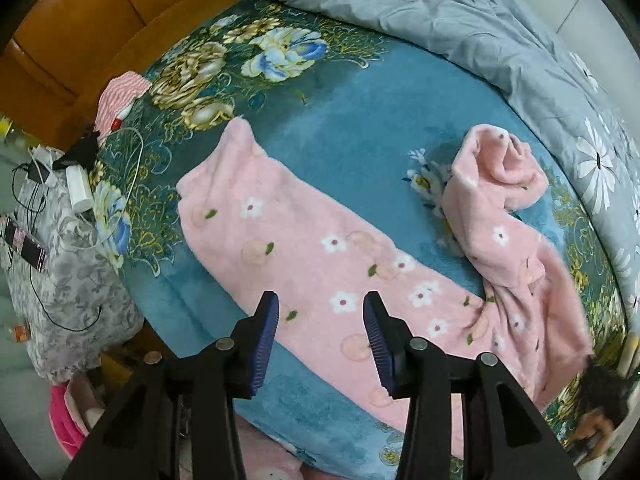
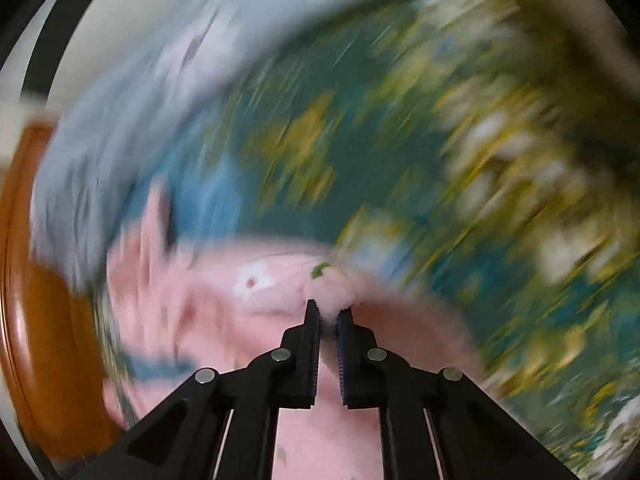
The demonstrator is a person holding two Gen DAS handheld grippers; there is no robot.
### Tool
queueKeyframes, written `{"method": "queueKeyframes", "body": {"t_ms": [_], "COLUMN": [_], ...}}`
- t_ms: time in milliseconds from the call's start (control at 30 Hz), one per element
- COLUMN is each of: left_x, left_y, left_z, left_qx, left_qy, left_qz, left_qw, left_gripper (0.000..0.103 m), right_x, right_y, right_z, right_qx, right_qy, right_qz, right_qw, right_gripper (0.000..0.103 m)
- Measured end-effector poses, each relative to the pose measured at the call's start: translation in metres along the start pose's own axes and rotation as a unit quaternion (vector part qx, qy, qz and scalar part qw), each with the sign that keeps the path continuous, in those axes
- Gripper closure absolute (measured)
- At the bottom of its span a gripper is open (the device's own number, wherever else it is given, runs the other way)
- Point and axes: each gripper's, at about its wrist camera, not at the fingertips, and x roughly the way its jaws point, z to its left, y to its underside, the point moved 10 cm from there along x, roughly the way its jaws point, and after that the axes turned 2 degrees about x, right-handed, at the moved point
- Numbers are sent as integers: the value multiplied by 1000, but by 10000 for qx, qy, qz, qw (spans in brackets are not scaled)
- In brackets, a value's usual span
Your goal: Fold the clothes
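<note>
Our left claw [image 1: 320, 308] hangs open above the pink pyjamas [image 1: 304, 248] on the bed [image 1: 360, 120]; our right claw [image 2: 328, 314] pinches their fabric.

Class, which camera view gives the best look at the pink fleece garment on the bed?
The left wrist view: the flower-printed pink fleece garment lies sharp and nearly whole on the bedspread. The right wrist view, motion-blurred, shows only a fold pinched by the right gripper.
</note>
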Motion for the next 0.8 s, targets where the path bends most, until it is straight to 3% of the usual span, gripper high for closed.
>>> {"method": "queueKeyframes", "body": {"t_ms": [167,267,400,433,500,567,733,800], "left_x": [-2,-1,3,4,5,7,21,30], "left_y": [-4,-7,-9,-9,-13,-19,-41,-54], "left_z": [-10,-9,0,3,7,12,23,25], "left_qx": [101,81,-99,-143,-176,-185,-376,-473], "left_qy": [46,110,234,278,362,438,752,910], "left_qz": [-9,17,95,109,97,76,131,183], "left_qw": [9999,9999,9996,9995,9991,9988,9964,9946], "left_gripper": [58,58,58,58,58,58,57,57], "right_x": [-40,-34,-39,-39,-49,-67,-107,-106], "right_y": [-77,-80,-70,-67,-62,-59,-44,-21], "right_z": [-67,-71,-56,-50,-44,-34,-6,15], "right_qx": [633,884,673,656,657,627,602,683], "right_qy": [855,723,813,810,904,873,976,820], "right_qz": [-665,-428,-481,-503,-595,-872,-1459,-1361], "right_qw": [9921,9925,9932,9933,9919,9904,9826,9849], "right_gripper": [95,95,89,86,58,43,38,36]}}
